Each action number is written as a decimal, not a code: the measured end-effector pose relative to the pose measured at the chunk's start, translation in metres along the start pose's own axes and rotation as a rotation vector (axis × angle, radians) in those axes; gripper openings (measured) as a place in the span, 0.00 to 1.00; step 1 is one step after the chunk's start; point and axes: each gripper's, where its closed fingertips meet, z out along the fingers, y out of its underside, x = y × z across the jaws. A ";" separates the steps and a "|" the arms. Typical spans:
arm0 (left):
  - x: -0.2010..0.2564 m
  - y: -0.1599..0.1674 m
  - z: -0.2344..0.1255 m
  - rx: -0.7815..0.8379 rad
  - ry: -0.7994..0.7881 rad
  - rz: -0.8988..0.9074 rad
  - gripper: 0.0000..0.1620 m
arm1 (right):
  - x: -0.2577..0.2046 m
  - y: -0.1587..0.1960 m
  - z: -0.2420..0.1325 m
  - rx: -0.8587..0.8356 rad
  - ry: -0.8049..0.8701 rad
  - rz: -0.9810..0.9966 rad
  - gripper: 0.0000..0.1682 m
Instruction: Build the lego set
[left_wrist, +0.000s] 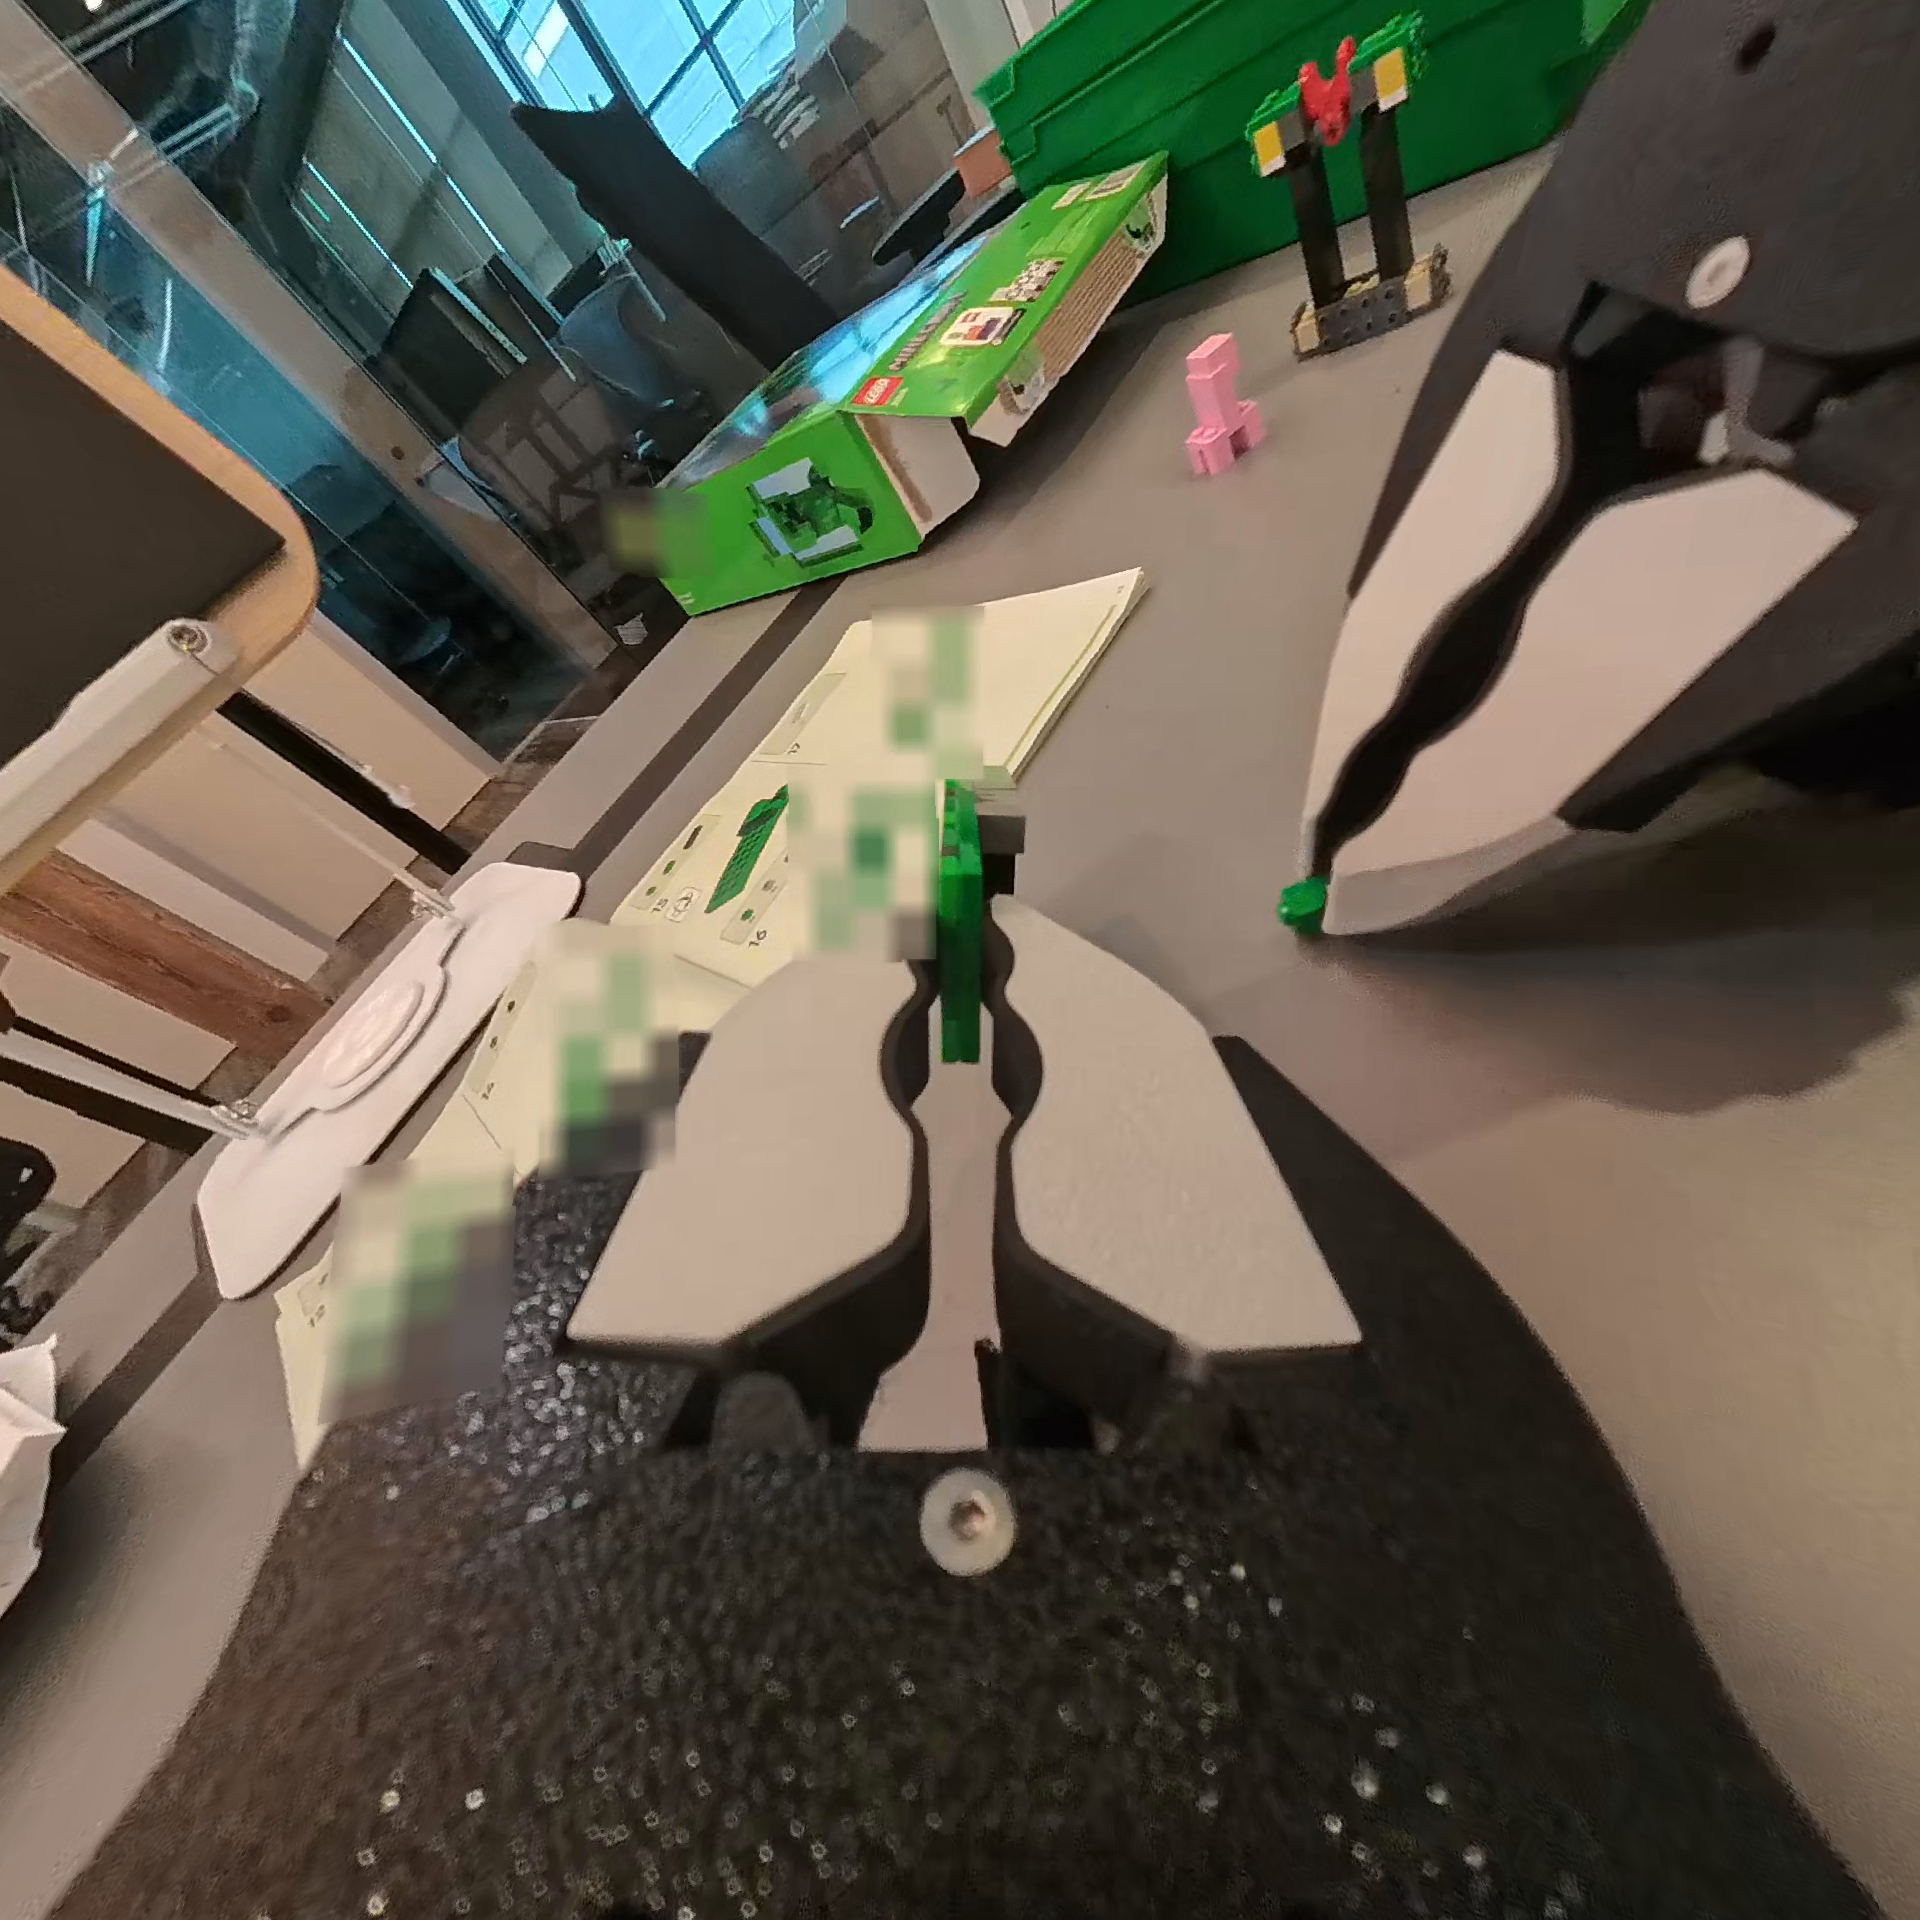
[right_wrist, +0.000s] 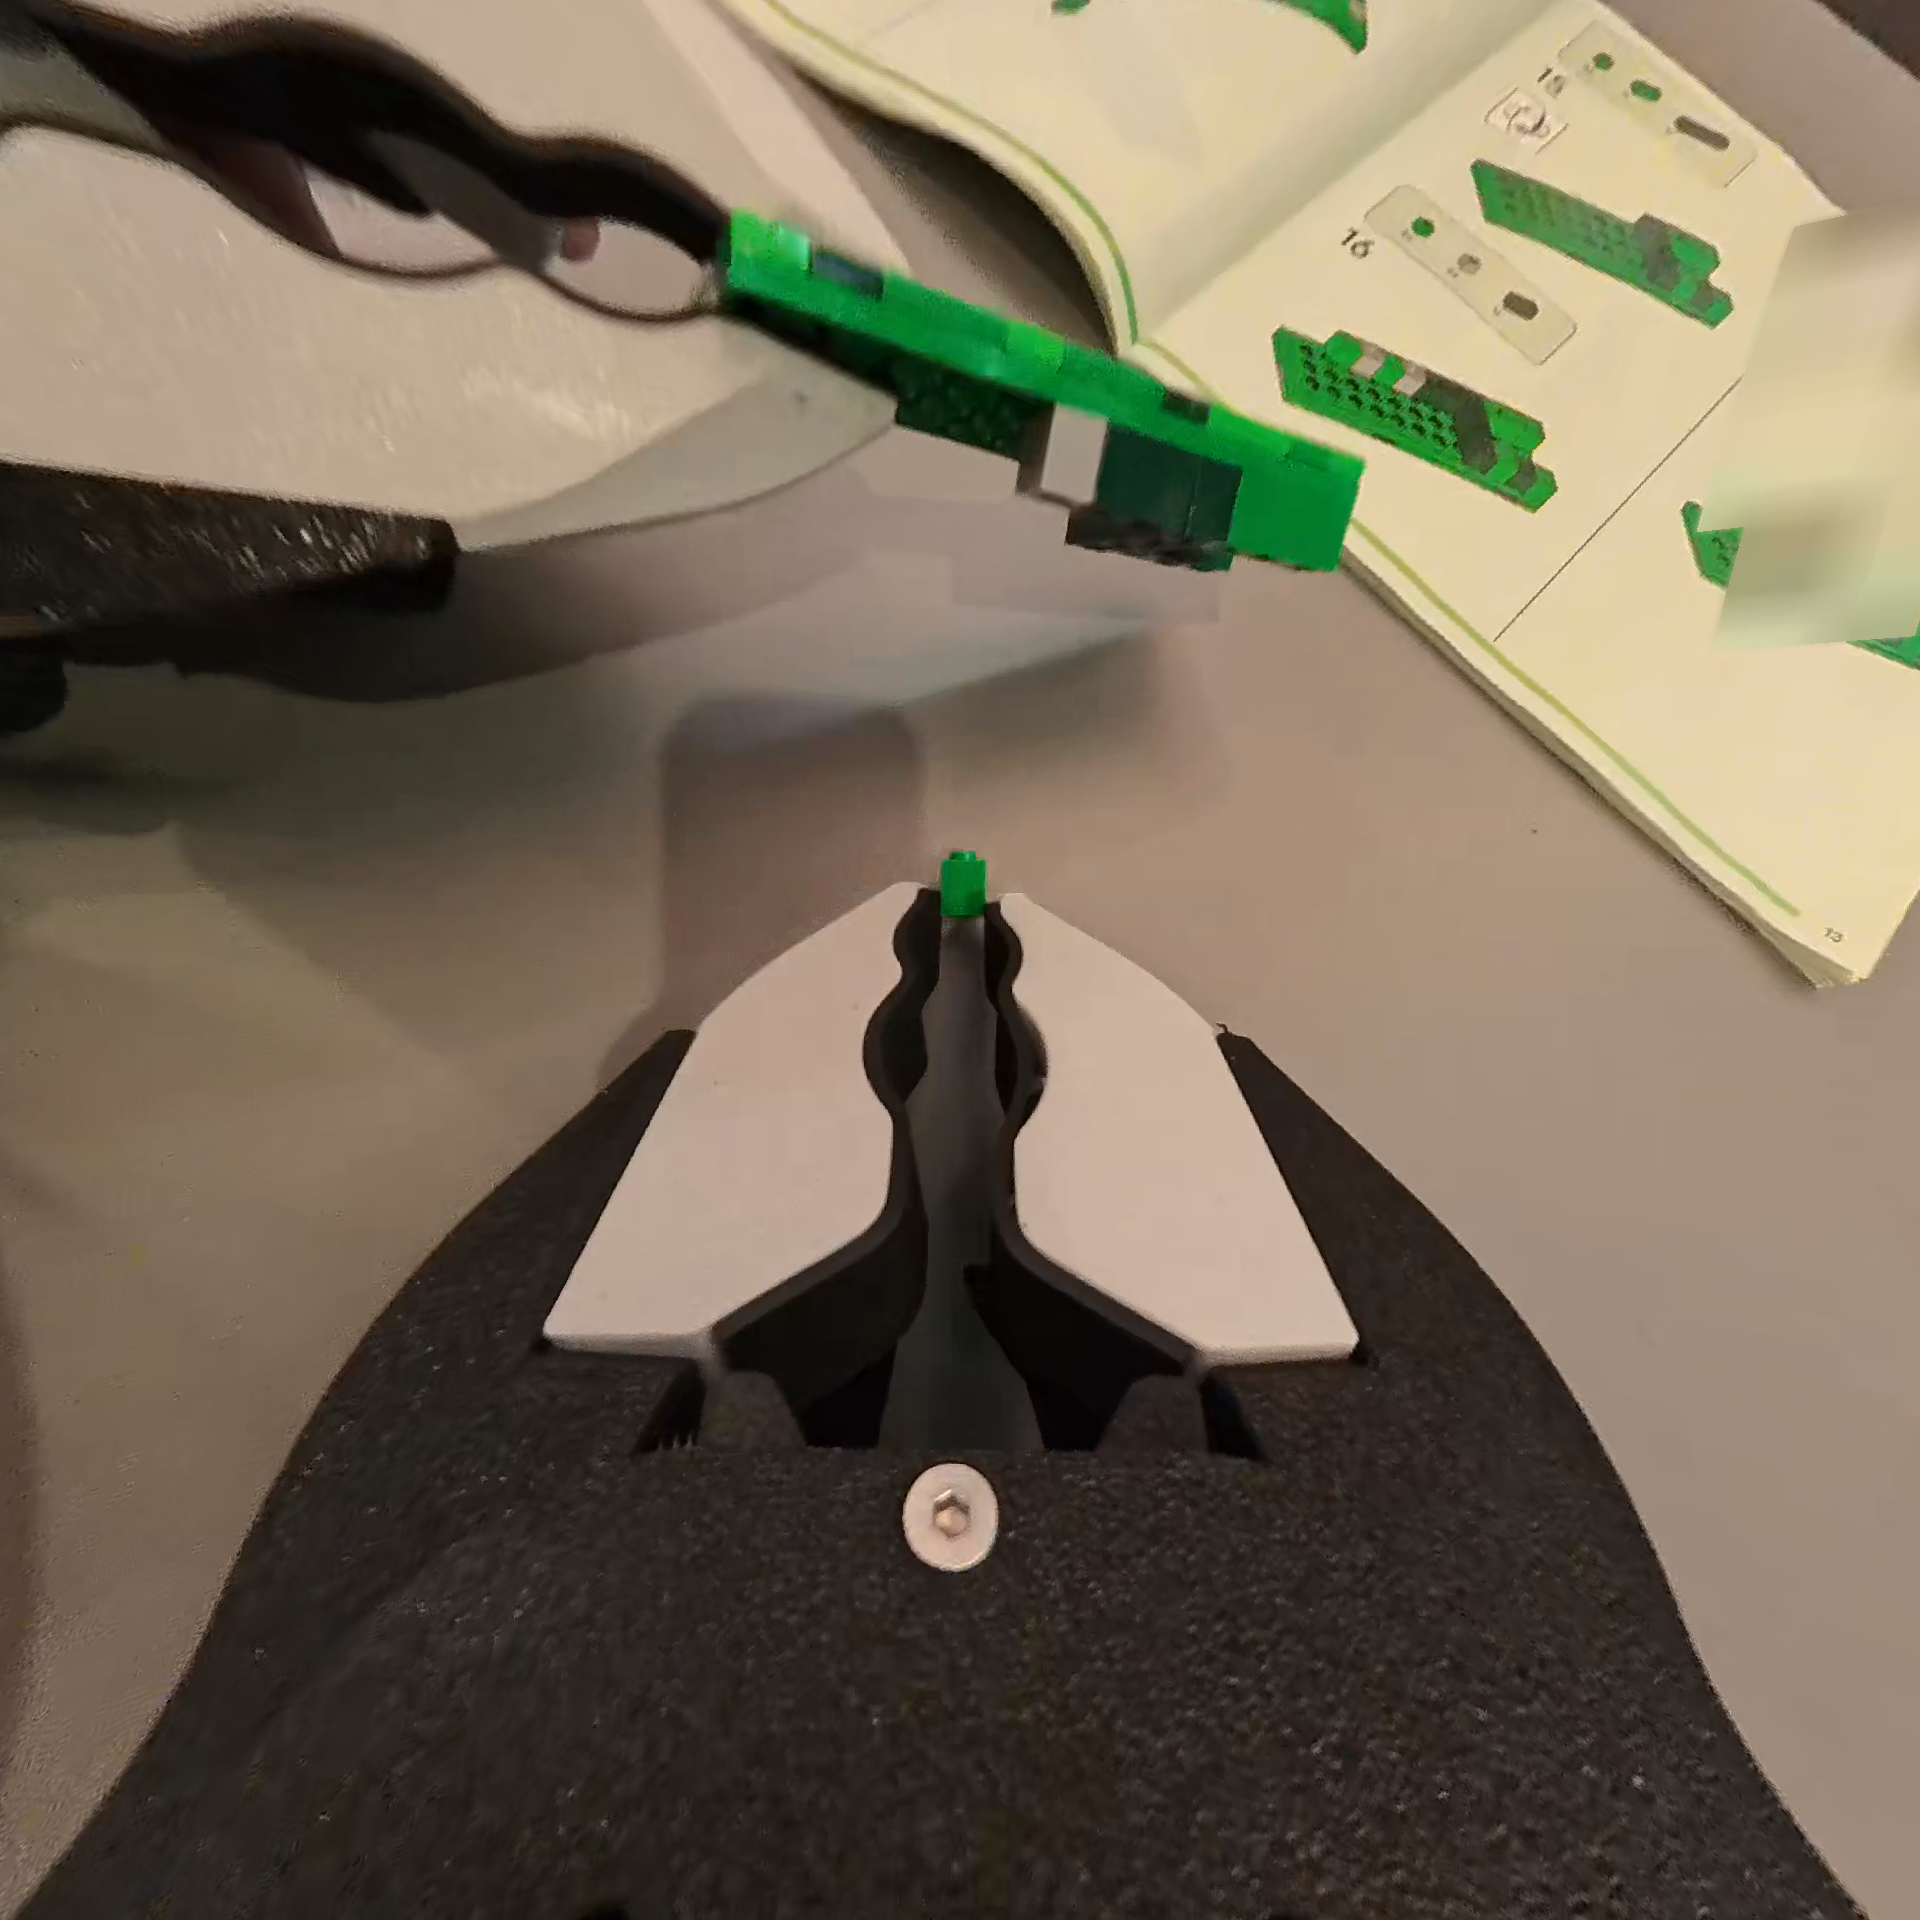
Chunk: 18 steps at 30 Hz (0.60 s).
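My left gripper (left_wrist: 961, 961) is shut on a flat green plate assembly (left_wrist: 961, 914) with grey and dark bricks on it, held edge-on above the grey table (left_wrist: 1351, 1195). The same assembly (right_wrist: 1039, 384) shows in the right wrist view, sticking out from the left gripper (right_wrist: 717, 260) at upper left. My right gripper (right_wrist: 961, 904) is shut on a small green stud piece (right_wrist: 961, 883) at its fingertips. In the left wrist view the right gripper (left_wrist: 1314, 894) comes in from the right with the small green piece (left_wrist: 1302, 902) near the table.
An open instruction booklet (left_wrist: 935, 707) (right_wrist: 1507, 395) lies beyond the assembly. A green set box (left_wrist: 914, 416), a green bin (left_wrist: 1247, 94), a pink figure (left_wrist: 1221, 410) and a dark pillar build (left_wrist: 1351, 208) stand farther back. A white plate-like object (left_wrist: 384, 1060) sits at the table's left edge. My right fingertips sit around 8 centimeters from my left ones.
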 end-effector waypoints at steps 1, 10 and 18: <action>-0.001 0.000 0.000 0.001 0.001 -0.012 0.03 | 0.000 0.003 0.002 -0.013 0.002 -0.007 0.05; -0.003 0.002 -0.001 0.007 0.020 -0.084 0.03 | -0.010 0.005 -0.007 0.045 -0.036 -0.210 0.14; -0.003 0.001 -0.002 0.020 0.034 -0.103 0.03 | -0.006 0.000 -0.007 0.107 -0.154 -0.048 0.14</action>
